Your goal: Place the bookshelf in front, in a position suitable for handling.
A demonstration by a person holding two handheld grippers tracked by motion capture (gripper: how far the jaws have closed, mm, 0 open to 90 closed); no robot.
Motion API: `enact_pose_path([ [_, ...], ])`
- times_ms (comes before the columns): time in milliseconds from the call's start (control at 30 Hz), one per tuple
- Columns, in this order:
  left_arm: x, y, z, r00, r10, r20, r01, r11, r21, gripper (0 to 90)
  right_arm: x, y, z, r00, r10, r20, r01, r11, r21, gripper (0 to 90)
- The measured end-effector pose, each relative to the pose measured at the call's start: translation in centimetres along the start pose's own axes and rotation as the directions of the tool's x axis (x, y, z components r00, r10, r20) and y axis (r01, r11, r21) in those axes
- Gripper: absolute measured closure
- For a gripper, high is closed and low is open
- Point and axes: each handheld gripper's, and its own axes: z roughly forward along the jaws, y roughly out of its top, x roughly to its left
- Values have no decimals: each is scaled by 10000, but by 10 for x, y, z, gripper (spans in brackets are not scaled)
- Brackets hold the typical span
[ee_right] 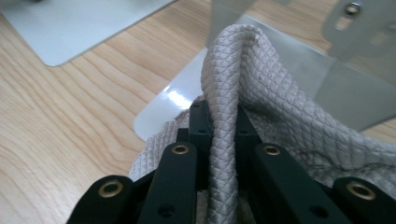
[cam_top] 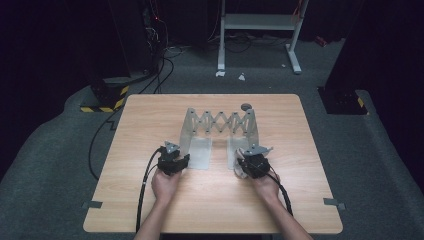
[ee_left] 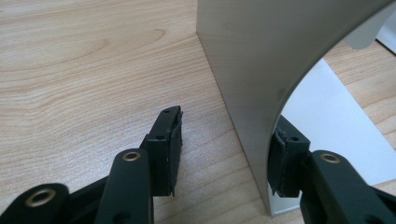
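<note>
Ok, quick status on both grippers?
Left gripper: open, jaws astride the metal rack's upright panel.
Right gripper: shut on the quilted cloth.

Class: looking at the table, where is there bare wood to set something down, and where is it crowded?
Free: wood left of the metal rack, wood right of it, and the near strip beside the forearms. Crowded: the middle, where left gripper and right gripper with its cloth meet the rack's plates.

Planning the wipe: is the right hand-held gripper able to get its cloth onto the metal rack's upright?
Probably yes: the right hand-held gripper pinches the cloth right beside the rack's upright, nothing between.
</note>
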Motion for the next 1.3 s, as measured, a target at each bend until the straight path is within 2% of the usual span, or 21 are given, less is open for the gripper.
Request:
enact_pose_path([
  [267, 1, 0, -1, 9999, -63, 153, 64, 10000, -23, 570, -16, -5, -6, 9981, 308, 527, -315, 9994, 132, 836],
  [367, 1, 0, -1, 9996, -126, 241, 127, 9999, -46, 598, -14, -4, -6, 9975, 189, 674, -200, 9997, 145, 836],
  [600, 3, -1, -1, 9986, -207, 481, 210, 9998, -59, 660, 6, 6, -4, 10000, -55, 9, 55, 10000, -79, 836],
  [800, 4, -1, -1, 9974, -254, 669, 258, 9997, -43, 696, 11, 14, 9, 9994, 6, -334, -6, 10000, -18, 836],
  [1000, 4, -1, -1, 9963, -265, 821, 267, 9996, -14, 727, 3, 14, 12, 9994, 312, -176, -312, 9995, 32, 836],
  [1133, 5, -1, -1, 9949, -319, 959, 320, 9995, 0, 756, -4, 17, 13, 9995, 273, 175, -276, 9994, 195, 836],
  [1300, 5, -1, -1, 9939, -340, 1051, 338, 9994, 29, 790, -11, 18, 14, 9987, 435, 251, -441, 9987, 265, 836],
])
